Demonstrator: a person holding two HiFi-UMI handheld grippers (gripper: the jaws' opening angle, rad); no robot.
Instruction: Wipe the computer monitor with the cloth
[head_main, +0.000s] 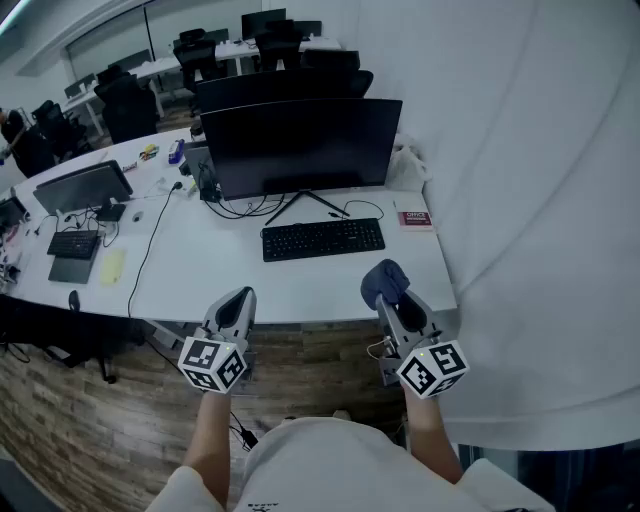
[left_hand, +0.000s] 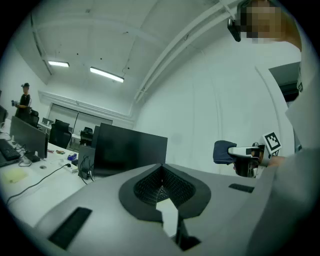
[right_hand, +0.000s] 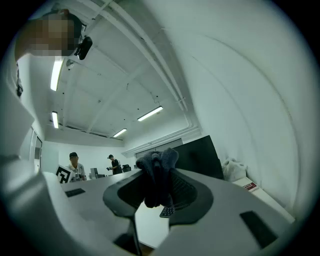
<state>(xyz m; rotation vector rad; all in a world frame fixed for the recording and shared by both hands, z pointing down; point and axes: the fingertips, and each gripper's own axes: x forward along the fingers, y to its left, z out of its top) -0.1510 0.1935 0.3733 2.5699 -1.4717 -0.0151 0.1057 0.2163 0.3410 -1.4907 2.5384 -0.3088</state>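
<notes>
**Approach stage, before first contact.** The monitor (head_main: 300, 145) stands at the far middle of the white desk (head_main: 200, 275), dark and facing me, with the keyboard (head_main: 323, 239) just in front of its stand. The cloth (head_main: 381, 276), a dark blue wad, is pinched in my right gripper (head_main: 390, 292) at the near right edge of the desk, well apart from the monitor. My left gripper (head_main: 240, 298) hangs over the near edge further left, jaws drawn together on nothing.

I judge that wiping has not begun. The next move calls for carrying the cloth forward over the keyboard and laying it against the monitor, with light pressure so that the thin stand does not rock.

The head view alone gives the layout of desk, monitor and both grippers. The right gripper view alone shows how the cloth sits: bunched upward between the jaws, much of it above the tips. The left gripper view shows its own jaws meeting, and the cloth from the side.
</notes>
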